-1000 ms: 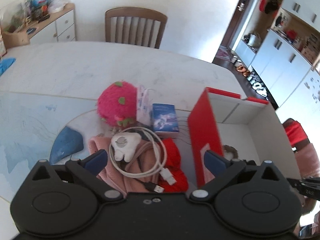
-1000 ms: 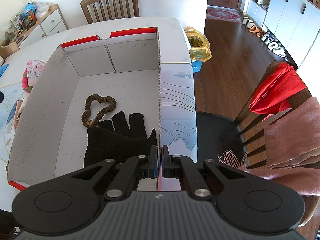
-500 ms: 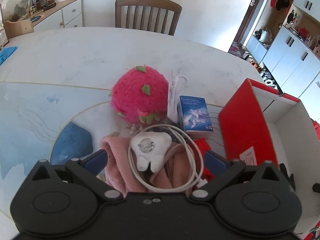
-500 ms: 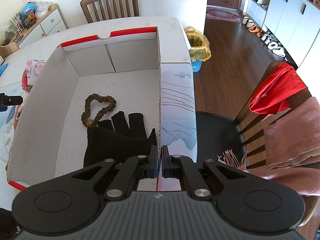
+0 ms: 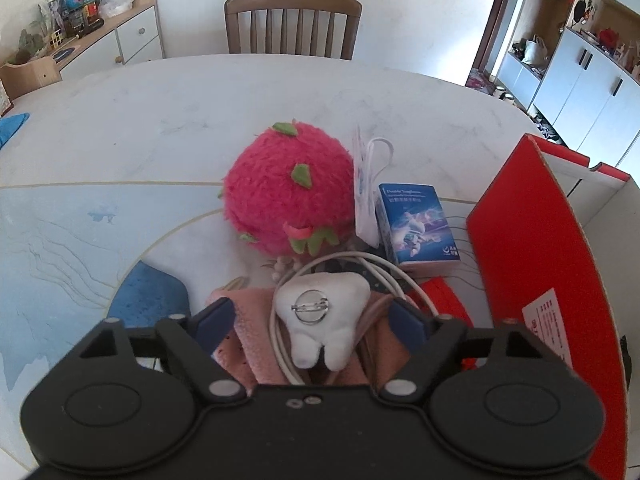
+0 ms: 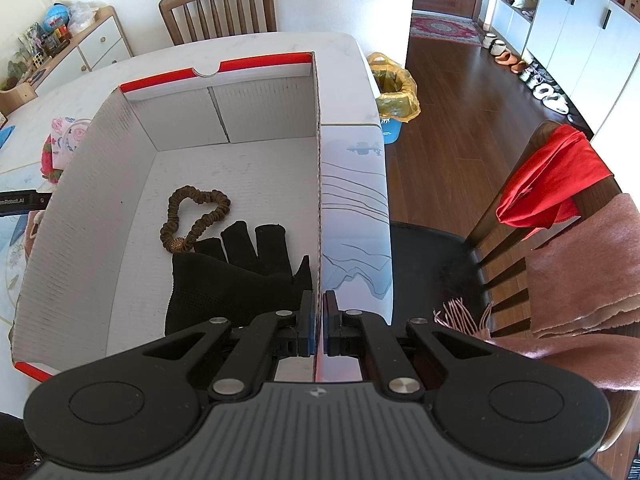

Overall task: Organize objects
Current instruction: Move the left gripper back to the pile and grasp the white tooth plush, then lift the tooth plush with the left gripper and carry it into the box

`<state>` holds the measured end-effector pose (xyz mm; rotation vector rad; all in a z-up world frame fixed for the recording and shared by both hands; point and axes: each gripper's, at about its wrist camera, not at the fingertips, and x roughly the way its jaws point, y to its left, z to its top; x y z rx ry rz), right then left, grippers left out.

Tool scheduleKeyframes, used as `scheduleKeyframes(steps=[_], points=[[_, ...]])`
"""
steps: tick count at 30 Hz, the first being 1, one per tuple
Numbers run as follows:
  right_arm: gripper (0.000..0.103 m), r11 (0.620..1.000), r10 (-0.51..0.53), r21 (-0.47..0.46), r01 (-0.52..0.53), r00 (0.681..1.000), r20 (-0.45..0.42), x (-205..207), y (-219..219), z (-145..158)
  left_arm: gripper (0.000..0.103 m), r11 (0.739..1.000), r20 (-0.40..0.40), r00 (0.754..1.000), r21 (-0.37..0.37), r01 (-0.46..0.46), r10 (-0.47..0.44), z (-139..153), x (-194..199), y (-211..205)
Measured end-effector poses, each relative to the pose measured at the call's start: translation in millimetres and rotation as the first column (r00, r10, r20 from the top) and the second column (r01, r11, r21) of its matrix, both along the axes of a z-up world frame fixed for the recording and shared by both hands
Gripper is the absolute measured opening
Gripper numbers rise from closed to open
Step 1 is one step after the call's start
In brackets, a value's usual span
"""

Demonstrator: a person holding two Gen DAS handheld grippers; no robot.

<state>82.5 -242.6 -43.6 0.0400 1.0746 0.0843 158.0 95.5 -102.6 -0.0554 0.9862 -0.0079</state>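
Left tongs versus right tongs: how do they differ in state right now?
The left tongs stand open and have just been closing, straddling the white tooth plush and cable coil on the pink cloth. The right tongs are shut on the red box wall. Both point steeply downward.

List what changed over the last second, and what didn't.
The left tool came down closer over the tooth plush and cable, its jaws just closing partway around them, pads not yet touching. The right tool stays shut on the box wall; glove and scrunchie unmoved.
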Motion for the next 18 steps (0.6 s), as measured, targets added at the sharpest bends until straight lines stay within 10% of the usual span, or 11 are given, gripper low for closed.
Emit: scheduleKeyframes(steps=[18], points=[[0.003,1.000,-0.001,-0.001,0.001,1.000,-0.002,-0.1,-0.7,0.1,0.037,1.000,0.032,0.999,0.004,0.022,-0.022,12.1,-6.5,-4.7]])
